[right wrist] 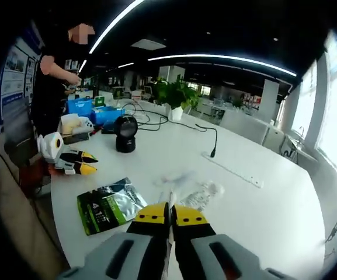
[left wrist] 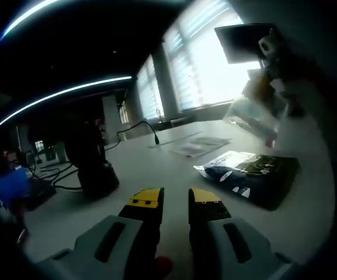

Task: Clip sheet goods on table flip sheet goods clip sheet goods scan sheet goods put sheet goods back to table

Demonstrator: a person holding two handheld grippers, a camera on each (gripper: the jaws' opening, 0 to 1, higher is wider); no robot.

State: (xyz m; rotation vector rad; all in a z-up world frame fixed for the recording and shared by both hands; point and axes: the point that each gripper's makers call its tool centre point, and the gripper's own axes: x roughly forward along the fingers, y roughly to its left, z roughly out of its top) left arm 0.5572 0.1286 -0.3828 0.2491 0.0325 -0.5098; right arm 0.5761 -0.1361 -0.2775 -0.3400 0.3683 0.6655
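Right gripper view: hand-held gripper (right wrist: 170, 214) pinches clear crinkled sheet goods (right wrist: 196, 194) above table (right wrist: 261, 216).

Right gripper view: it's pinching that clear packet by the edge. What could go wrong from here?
1. The right gripper seems to grip only a thin edge of the clear packet, so the packet could slip out on the way to the scanner.
2. The dark packet lies on the table towards the scanner, and a low carry might drag across it and shift it.
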